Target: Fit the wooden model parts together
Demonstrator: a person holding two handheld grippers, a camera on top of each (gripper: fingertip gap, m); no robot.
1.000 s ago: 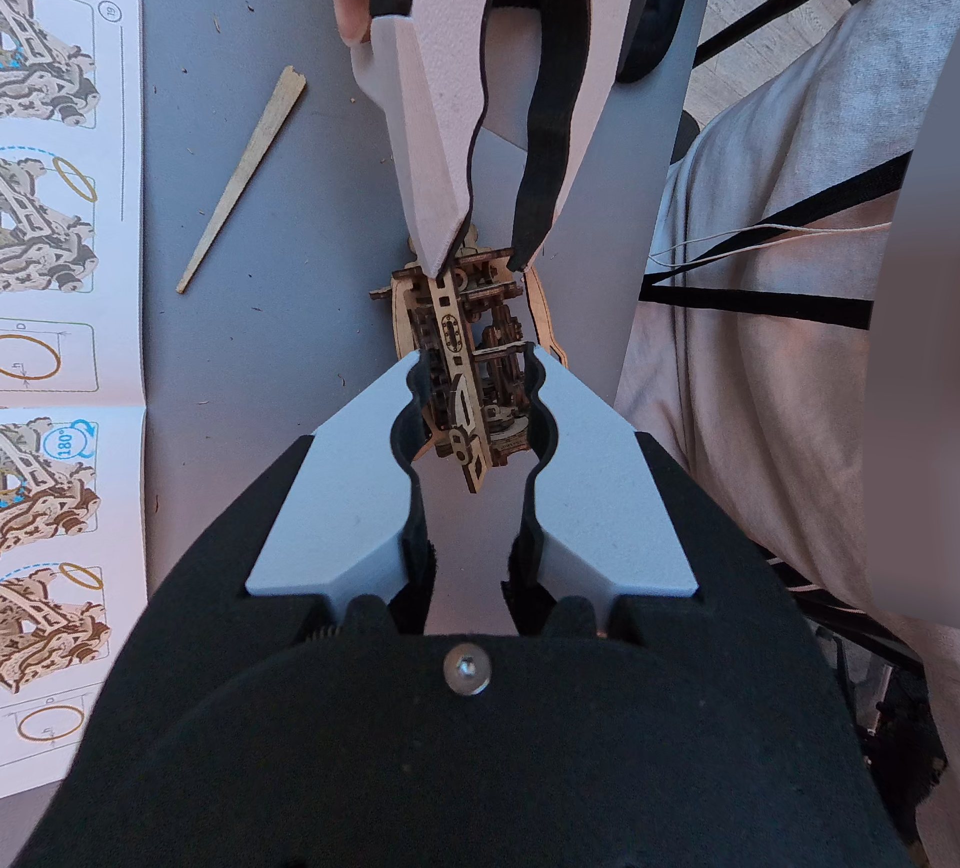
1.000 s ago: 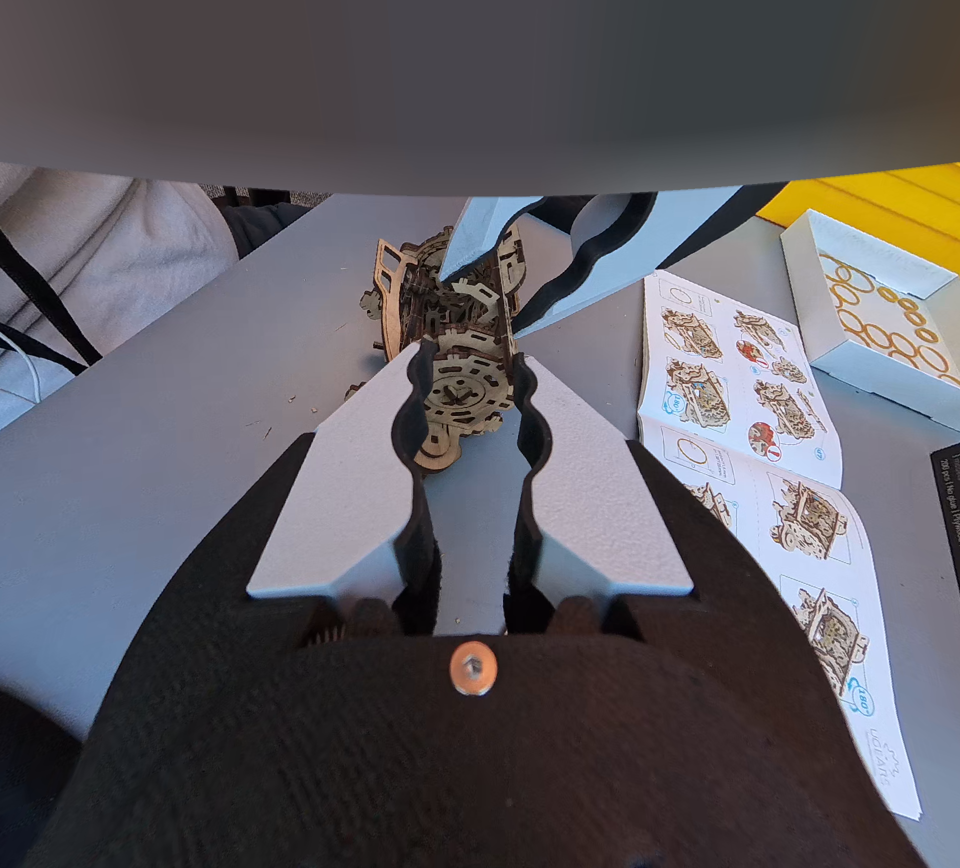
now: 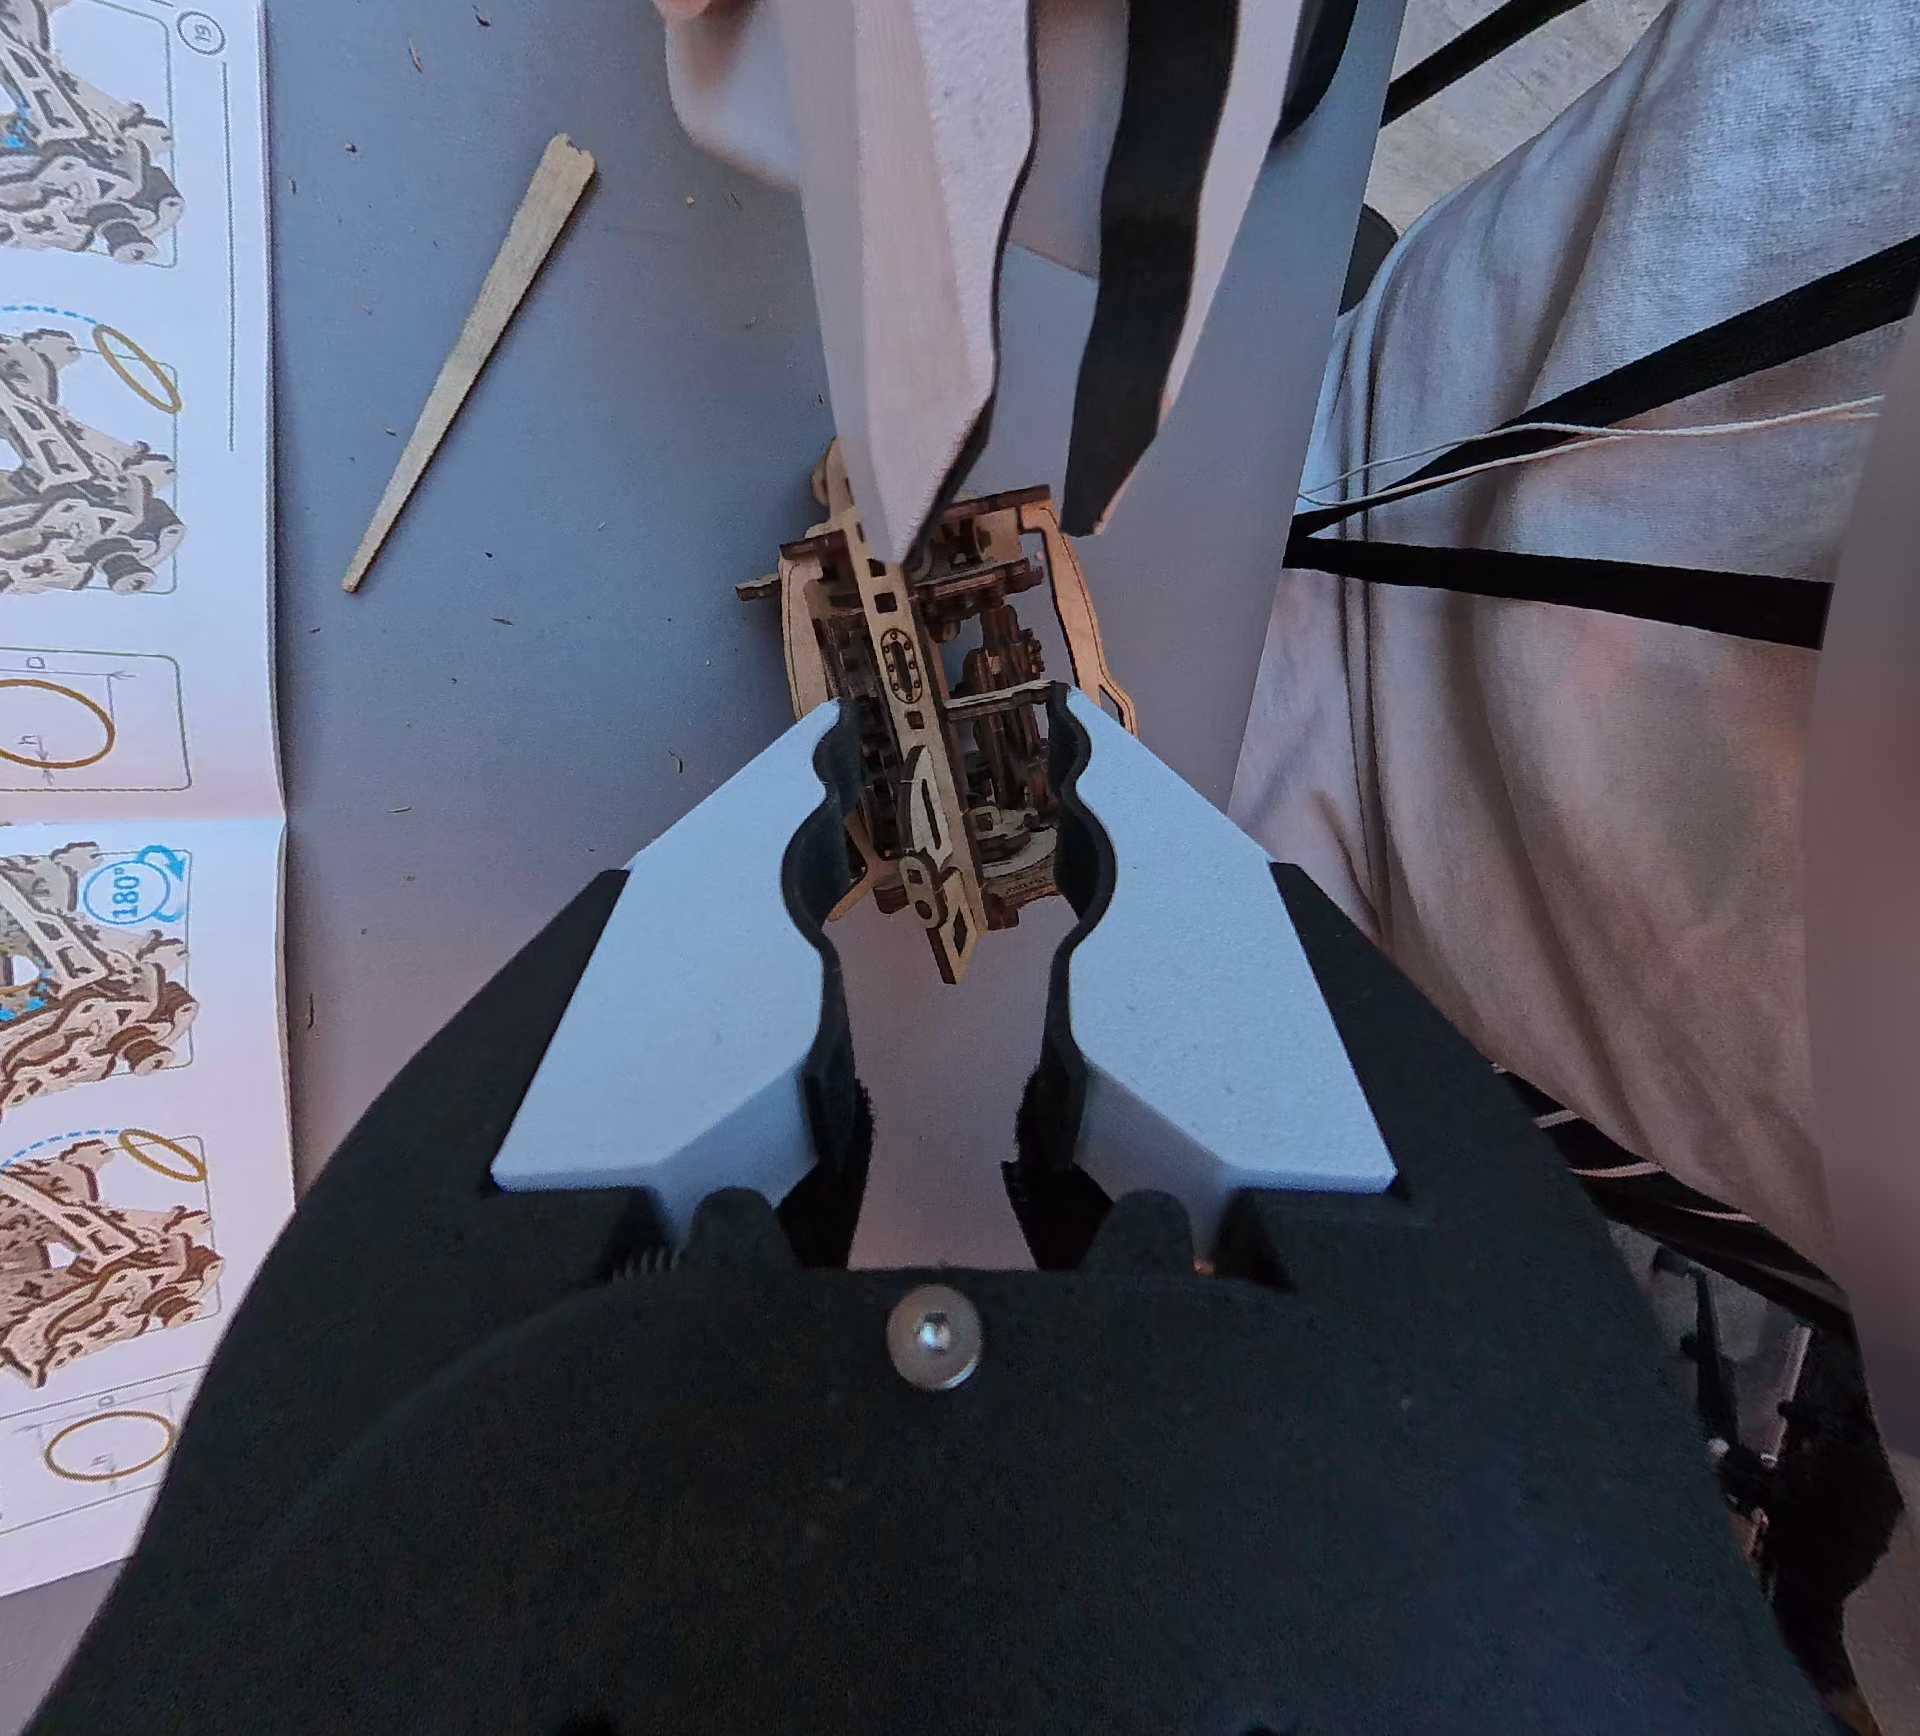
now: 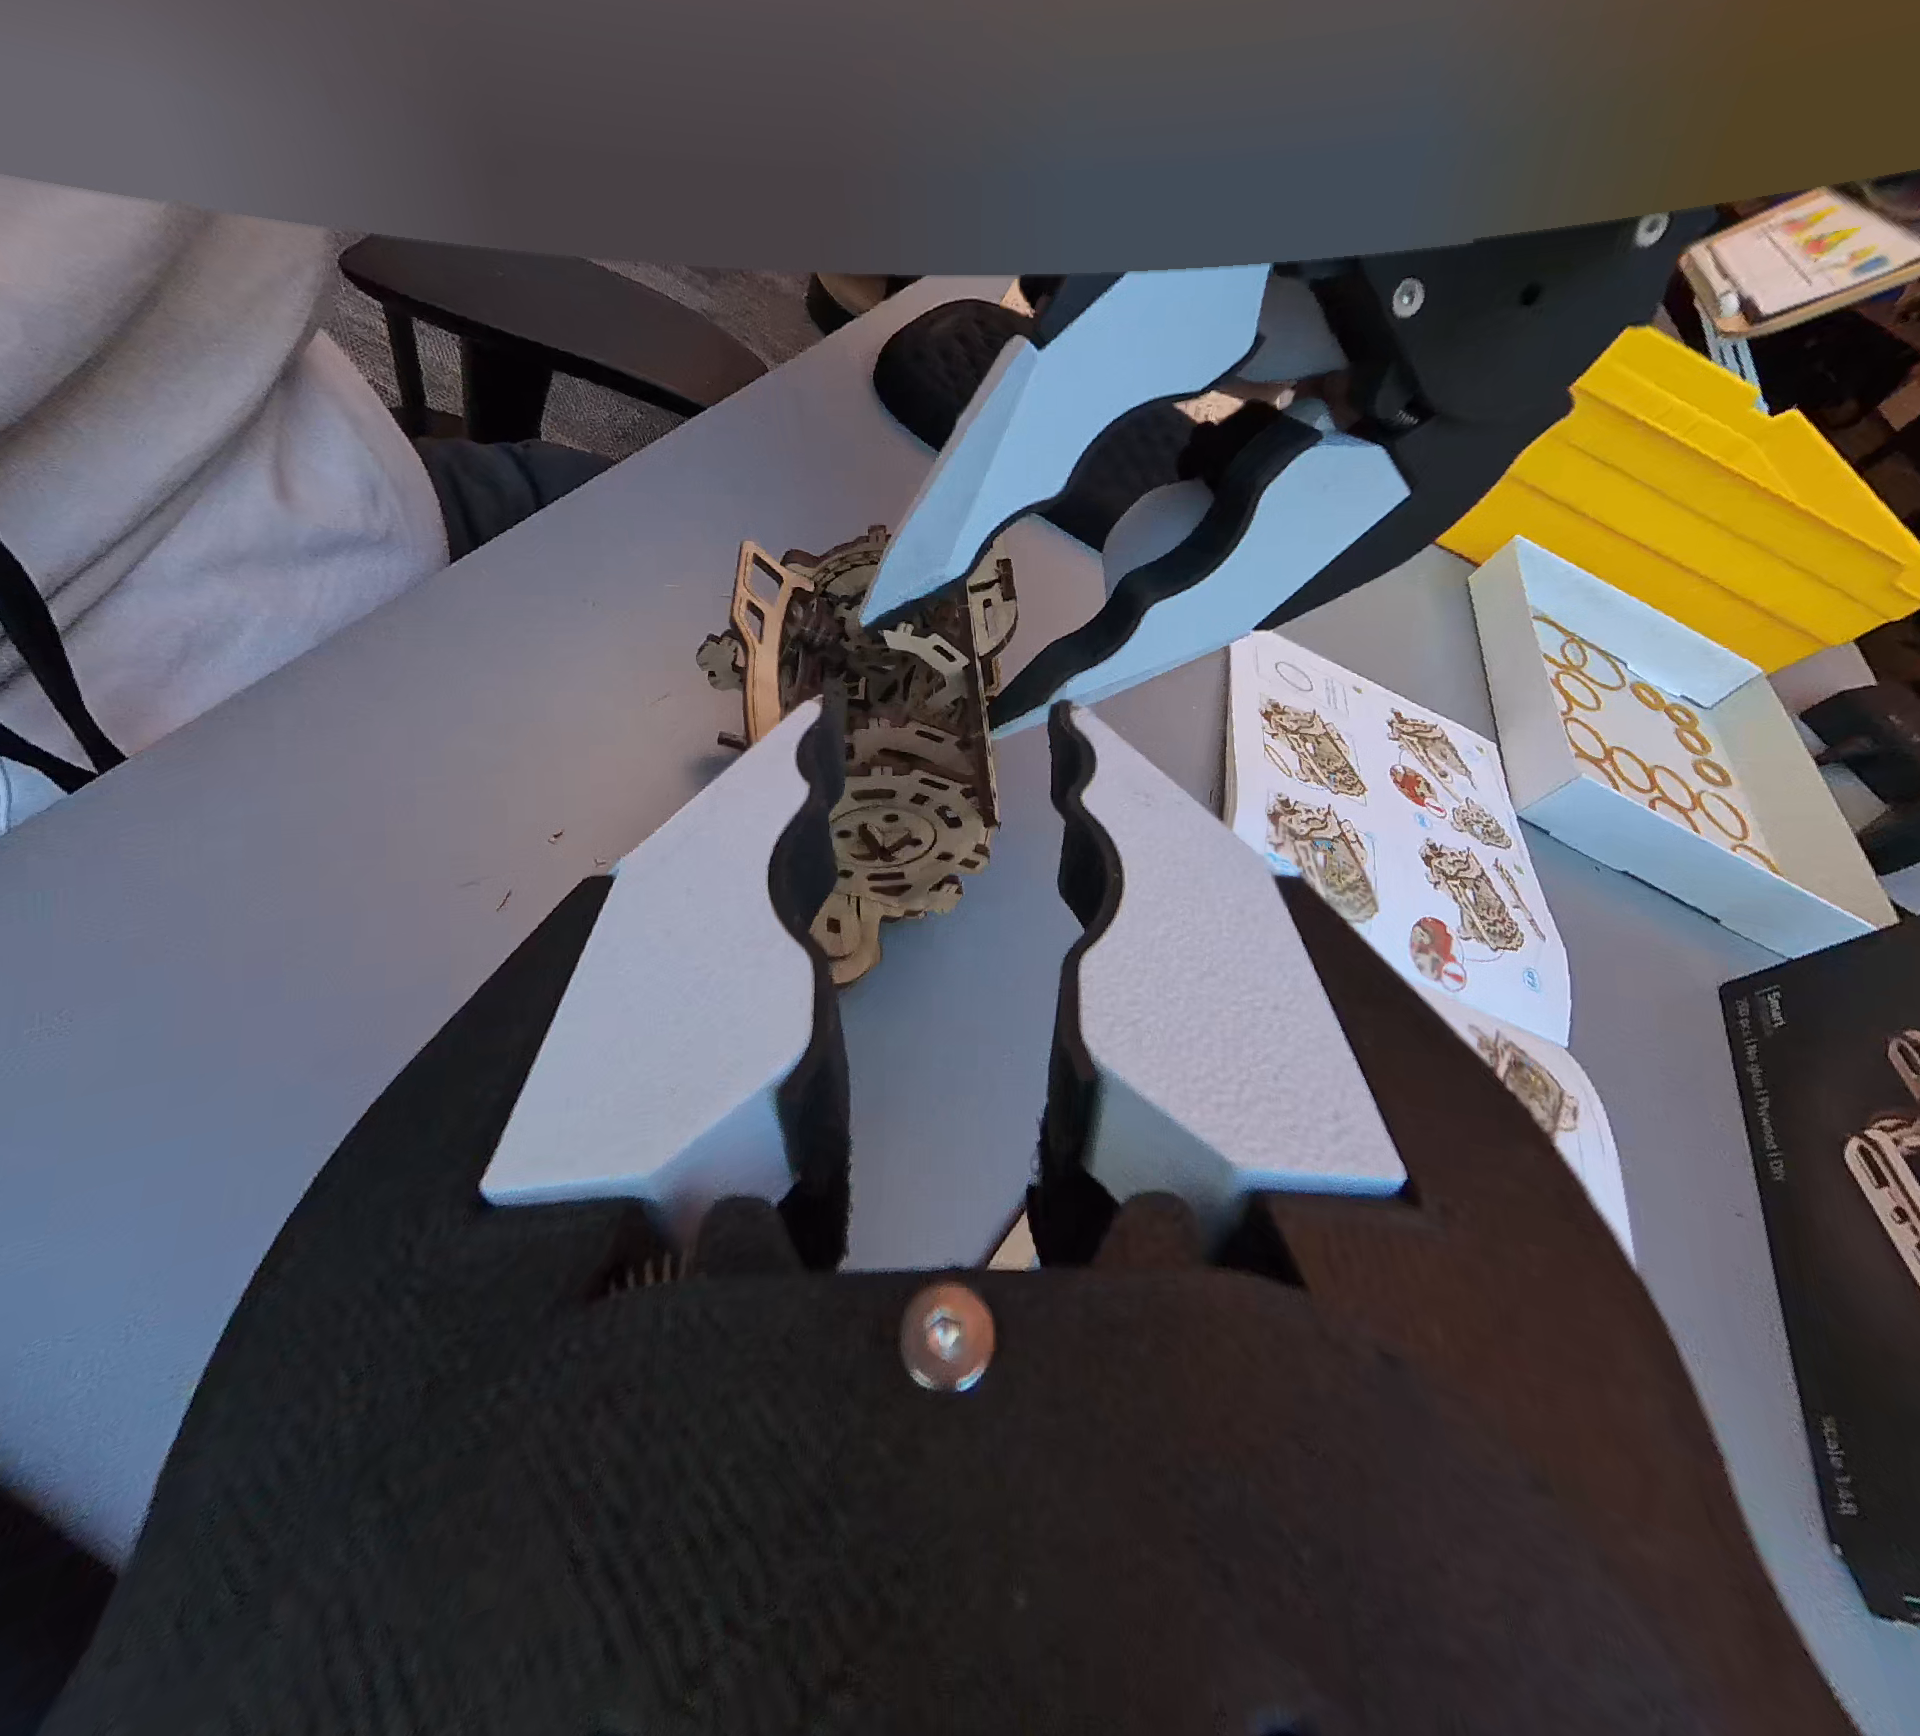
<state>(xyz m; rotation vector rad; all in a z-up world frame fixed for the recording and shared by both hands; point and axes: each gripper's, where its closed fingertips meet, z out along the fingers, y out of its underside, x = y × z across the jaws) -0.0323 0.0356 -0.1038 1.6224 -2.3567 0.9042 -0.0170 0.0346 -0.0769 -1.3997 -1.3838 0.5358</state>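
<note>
Right gripper (image 4: 945, 730) backed off and spread, no longer pinching laser-cut brown wooden model (image 3: 940, 741) on grey table (image 3: 540, 647); left gripper (image 3: 951, 710) fingers straddling it, contact unclear – seating probably unfinished

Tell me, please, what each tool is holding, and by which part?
Nothing looks clamped: the wooden model rests on the table, with the left tool and right tool both open astride its ends.
</note>
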